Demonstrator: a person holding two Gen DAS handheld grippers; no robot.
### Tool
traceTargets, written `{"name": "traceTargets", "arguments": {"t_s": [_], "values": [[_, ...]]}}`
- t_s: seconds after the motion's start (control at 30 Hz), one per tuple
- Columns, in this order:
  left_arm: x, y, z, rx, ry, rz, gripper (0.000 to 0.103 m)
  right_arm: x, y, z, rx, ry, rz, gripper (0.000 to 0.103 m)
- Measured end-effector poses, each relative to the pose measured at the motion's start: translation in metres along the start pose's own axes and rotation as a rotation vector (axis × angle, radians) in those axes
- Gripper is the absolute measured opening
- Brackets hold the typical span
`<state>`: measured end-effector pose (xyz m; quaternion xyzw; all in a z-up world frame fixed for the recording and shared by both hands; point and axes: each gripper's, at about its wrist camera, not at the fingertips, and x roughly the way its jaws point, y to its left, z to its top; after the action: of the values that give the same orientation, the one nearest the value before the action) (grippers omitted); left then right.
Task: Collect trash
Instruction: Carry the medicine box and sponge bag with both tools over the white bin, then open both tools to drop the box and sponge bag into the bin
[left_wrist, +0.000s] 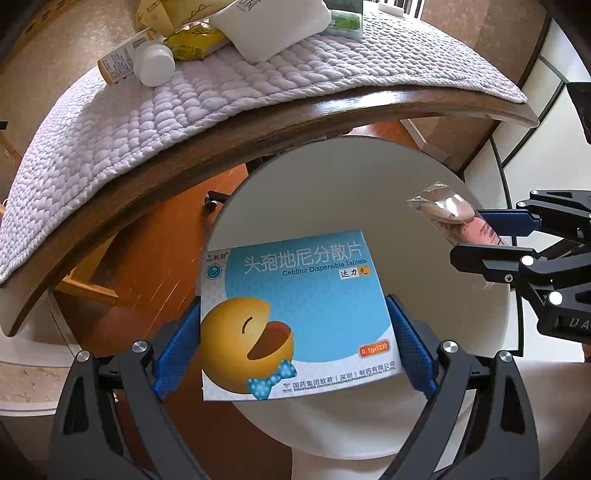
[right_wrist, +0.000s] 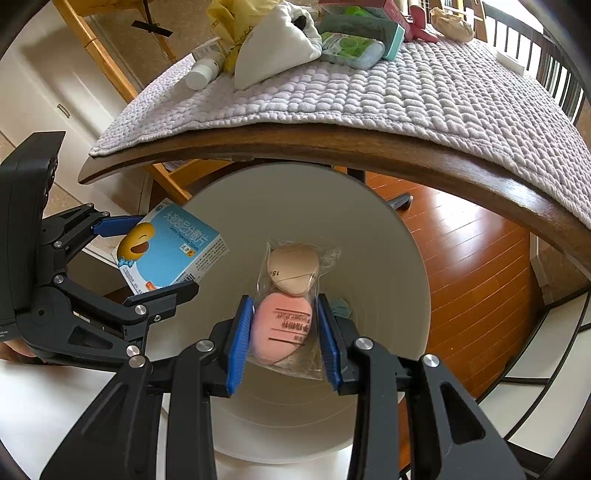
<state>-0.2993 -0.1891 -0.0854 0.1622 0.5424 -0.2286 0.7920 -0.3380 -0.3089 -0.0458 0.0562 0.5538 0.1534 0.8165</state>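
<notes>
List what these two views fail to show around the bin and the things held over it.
- White bin: bottom hidden in the right wrist view by the puff packet and right tongs; the blue thing there is unidentifiable.
- Left wrist view: the tablet box covers the bin's inside.
- White bottle: label too small to read.
- Both hands: out of frame.

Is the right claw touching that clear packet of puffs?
Touching. The right wrist view shows the right claw with both blue pads pressed against the packet of puffs, holding it above the white bin.
</notes>
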Motion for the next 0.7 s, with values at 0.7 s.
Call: {"name": "traceTargets", "arguments": {"t_s": [0.7], "values": [[-0.01, 0.009, 0.002, -0.033, -0.009, -0.008, 0.096, -0.017, -0.013, -0.002, 0.058, -0.036, -0.013, 0.074]]}}
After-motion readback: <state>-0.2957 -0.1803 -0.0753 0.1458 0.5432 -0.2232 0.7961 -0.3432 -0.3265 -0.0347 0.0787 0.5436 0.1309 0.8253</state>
